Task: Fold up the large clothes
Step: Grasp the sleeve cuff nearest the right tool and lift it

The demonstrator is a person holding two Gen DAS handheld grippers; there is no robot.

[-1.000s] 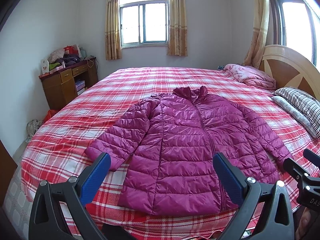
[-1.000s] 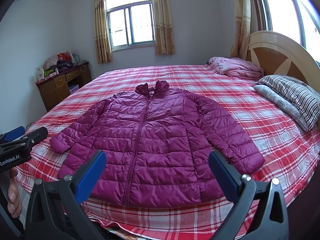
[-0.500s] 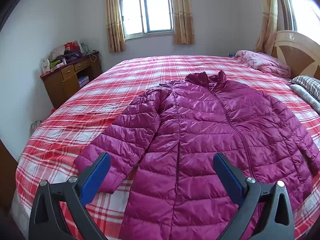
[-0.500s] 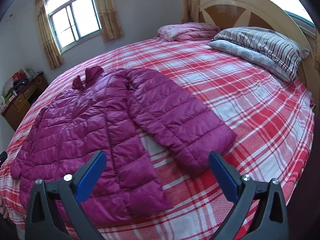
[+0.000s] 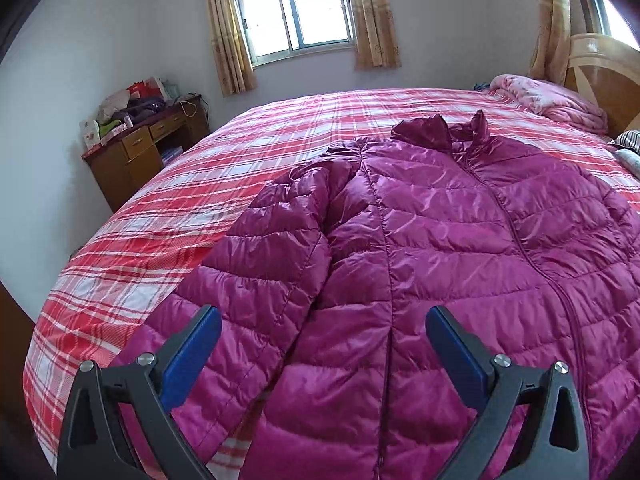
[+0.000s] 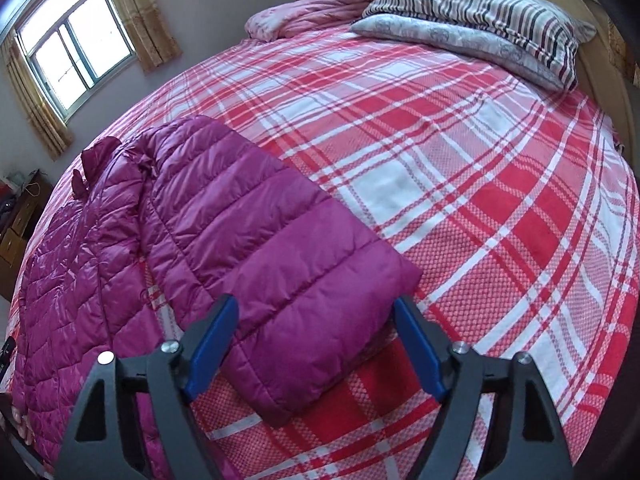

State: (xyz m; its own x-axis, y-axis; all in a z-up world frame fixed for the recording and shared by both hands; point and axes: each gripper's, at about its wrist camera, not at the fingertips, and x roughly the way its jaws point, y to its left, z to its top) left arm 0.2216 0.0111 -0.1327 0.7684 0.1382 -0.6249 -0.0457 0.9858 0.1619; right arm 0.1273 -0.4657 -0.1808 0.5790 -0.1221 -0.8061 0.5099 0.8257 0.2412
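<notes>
right gripper (image 6: 316, 344) closing around the glossy magenta quilted puffer jacket's (image 6: 224, 216) cuff, low centre; slick fabric may slip. left gripper (image 5: 322, 354) wide open, empty.

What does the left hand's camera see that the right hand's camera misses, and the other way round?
Only the left view shows the headboard-side window, the jacket's zipper and its left sleeve. Only the right view shows the whole striped pillow and the right sleeve's cuff, lying between the closing right gripper fingers. Both show the magenta jacket, plaid bed, pink blanket, wooden desk and curtained window.
</notes>
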